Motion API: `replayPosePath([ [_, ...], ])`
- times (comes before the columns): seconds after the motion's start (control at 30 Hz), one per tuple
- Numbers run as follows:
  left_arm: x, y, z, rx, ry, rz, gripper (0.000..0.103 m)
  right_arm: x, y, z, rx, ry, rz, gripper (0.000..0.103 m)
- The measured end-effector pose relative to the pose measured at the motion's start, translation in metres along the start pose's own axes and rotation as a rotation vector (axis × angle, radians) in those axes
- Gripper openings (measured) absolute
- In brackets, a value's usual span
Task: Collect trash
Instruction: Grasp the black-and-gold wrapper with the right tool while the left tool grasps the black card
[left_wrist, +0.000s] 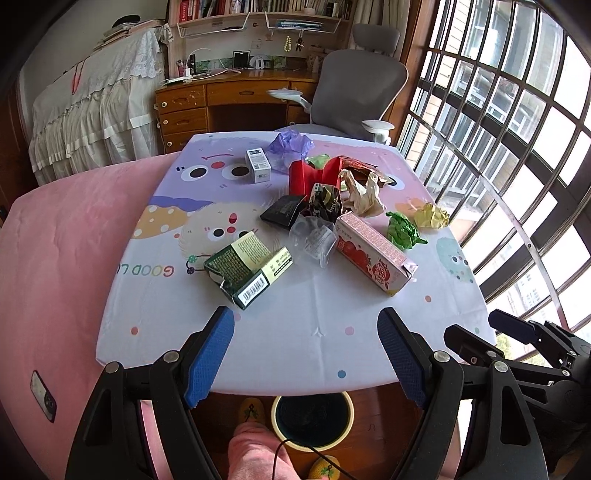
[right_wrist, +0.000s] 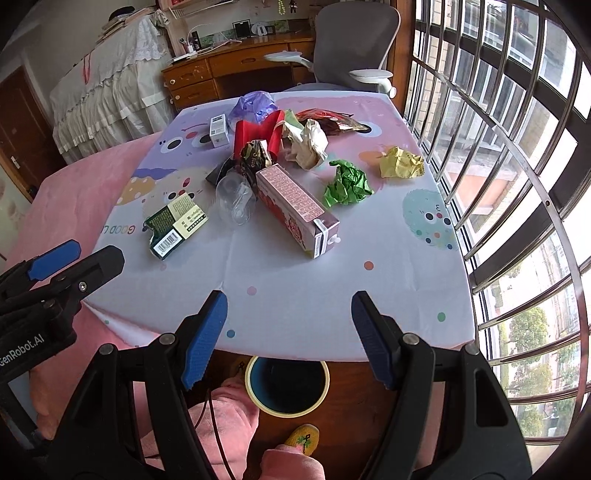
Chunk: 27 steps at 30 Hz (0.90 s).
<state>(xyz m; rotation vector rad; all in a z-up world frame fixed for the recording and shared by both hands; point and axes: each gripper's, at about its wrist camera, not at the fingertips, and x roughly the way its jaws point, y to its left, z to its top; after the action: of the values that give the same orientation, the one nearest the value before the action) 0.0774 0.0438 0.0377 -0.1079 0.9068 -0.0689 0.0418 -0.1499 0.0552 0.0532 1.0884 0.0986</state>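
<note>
On the cartoon-printed tablecloth (left_wrist: 295, 332) a heap of trash sits toward the far half: a green carton (left_wrist: 245, 271), a pink carton (left_wrist: 373, 254), a clear plastic cup (left_wrist: 314, 240), crumpled green paper (left_wrist: 404, 229) and yellow paper (left_wrist: 432, 216). The cloth's near strip is bare. Below its near edge stands a round bin (left_wrist: 312, 417) on the wooden floor. Beyond the cloth are a desk and grey chair (left_wrist: 356, 88); barred windows run along its right side. The left gripper (left_wrist: 306, 325) and right gripper (right_wrist: 290, 306) hover over that near edge, jaws spread, holding nothing.
</note>
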Motion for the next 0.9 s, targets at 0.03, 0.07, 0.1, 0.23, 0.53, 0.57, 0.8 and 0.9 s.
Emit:
replayPosePath([
  [0.03,0.006,0.002,0.01,0.018,0.007,-0.007,0.082,0.005,0.001,0.008,0.01,0.0,-0.009,0.068],
  [0.07,0.012,0.005,0.02,0.039,0.013,-0.01,0.082,0.01,0.003,0.016,0.017,0.002,-0.016,0.068],
  [0.1,0.019,0.008,0.03,0.056,0.02,-0.011,0.082,0.016,0.005,0.025,0.023,0.005,-0.021,0.068],
  [0.23,0.049,0.03,0.077,0.088,0.06,-0.047,0.082,0.045,0.014,0.064,0.06,0.035,-0.004,0.068],
  [0.53,0.158,0.087,0.166,0.122,0.257,-0.105,0.082,0.15,0.046,0.153,0.063,0.092,0.029,0.066],
  [0.57,0.17,0.09,0.172,0.136,0.275,-0.106,0.082,0.163,0.05,0.159,0.053,0.098,0.02,0.064],
  [0.8,0.218,0.097,0.189,0.202,0.342,-0.145,0.082,0.235,0.063,0.19,0.034,0.162,-0.026,0.056],
  [0.9,0.231,0.094,0.191,0.221,0.367,-0.172,0.082,0.254,0.063,0.189,0.031,0.198,-0.024,0.038],
])
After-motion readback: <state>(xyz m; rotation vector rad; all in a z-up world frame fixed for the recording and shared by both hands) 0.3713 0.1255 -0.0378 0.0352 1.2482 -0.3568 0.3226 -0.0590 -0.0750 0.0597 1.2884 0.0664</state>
